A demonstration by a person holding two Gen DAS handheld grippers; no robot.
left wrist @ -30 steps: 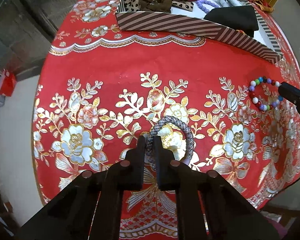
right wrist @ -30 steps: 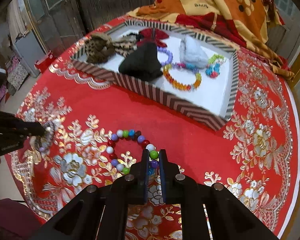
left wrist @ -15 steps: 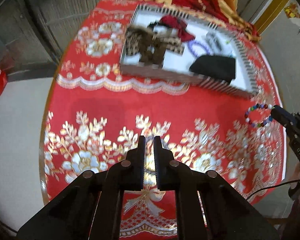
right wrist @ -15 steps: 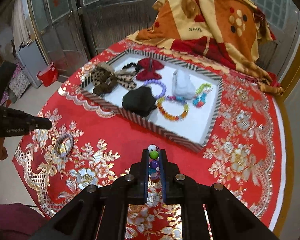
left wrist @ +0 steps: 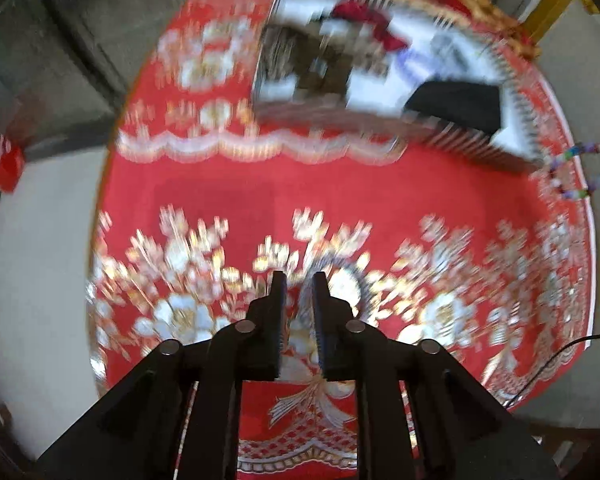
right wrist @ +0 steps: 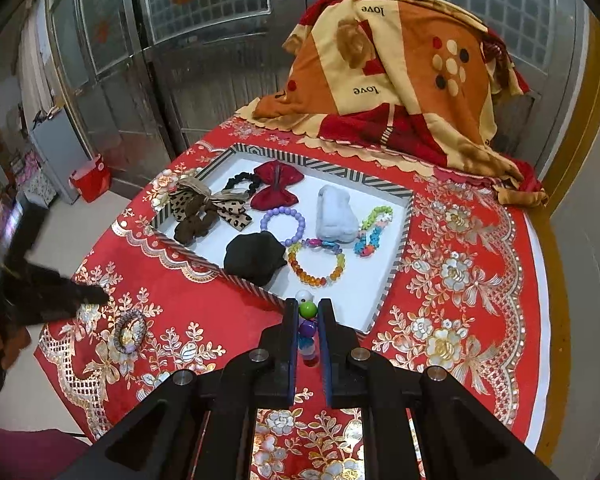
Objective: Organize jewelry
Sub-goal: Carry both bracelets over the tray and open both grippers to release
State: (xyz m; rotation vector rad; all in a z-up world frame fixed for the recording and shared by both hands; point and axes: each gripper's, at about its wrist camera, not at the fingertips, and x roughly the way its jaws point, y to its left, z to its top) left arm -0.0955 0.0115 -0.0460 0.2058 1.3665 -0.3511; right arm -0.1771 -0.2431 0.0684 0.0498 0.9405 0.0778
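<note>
Most of the sorting looks done: the striped tray (right wrist: pixel 402 236) already holds a leopard-print bow (right wrist: pixel 204 204), a red bow (right wrist: pixel 276 186), a purple bead bracelet (right wrist: pixel 283 224), an amber bead bracelet (right wrist: pixel 316 266) and several other pieces, and only two items are still outside it. At the left, the grey braided bracelet (right wrist: pixel 129 331) lies loose on the red floral tablecloth (right wrist: pixel 228 308), and the left gripper (left wrist: pixel 297 284) is above it with its jaws a narrow gap apart and nothing between them (its own view is heavily motion-blurred, so the bracelet shows there only as a smear just beyond the tips). One second ago those jaws pinched this bracelet on the cloth; they have since let it go and lifted away, so this piece still needs taking to the tray. Further right, the right gripper (right wrist: pixel 308 304) clamps the multicoloured bead bracelet (right wrist: pixel 307 322), its beads stacked between the jaws. A second ago it sat low over the cloth with the bracelet lying flat; now it is raised, with the beads at the tray's near edge, so I judge that placing this one comes next.
</note>
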